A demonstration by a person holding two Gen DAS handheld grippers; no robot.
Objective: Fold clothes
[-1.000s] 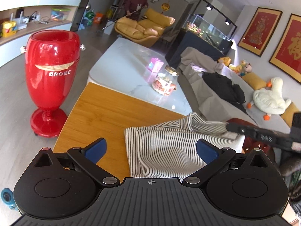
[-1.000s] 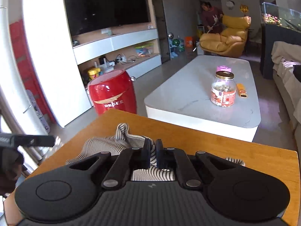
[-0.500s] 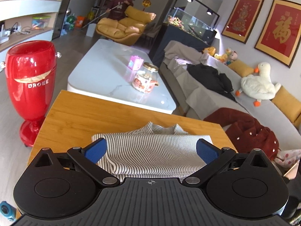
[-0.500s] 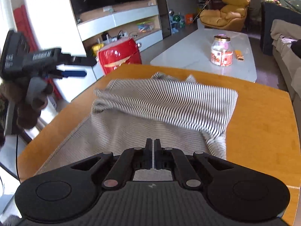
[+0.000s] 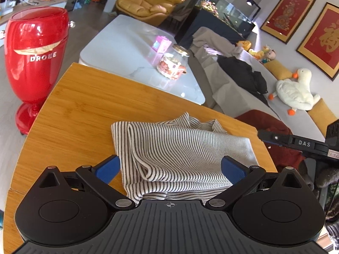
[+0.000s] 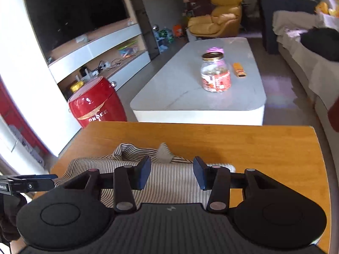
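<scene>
Now striped garment (image 5: 182, 152) on wooden table (image 5: 89, 114)

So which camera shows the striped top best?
The left wrist view: the folded striped top lies nearly whole on the wooden table. The right wrist view shows only a foreshortened strip, partly hidden by the right claw.

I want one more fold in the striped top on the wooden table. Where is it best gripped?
Probably the striped top at its rolled double-layer hem edge nearest the left claw, coming low from the near side: that lip stands proud of the wooden table, so fingers can slip under.
</scene>
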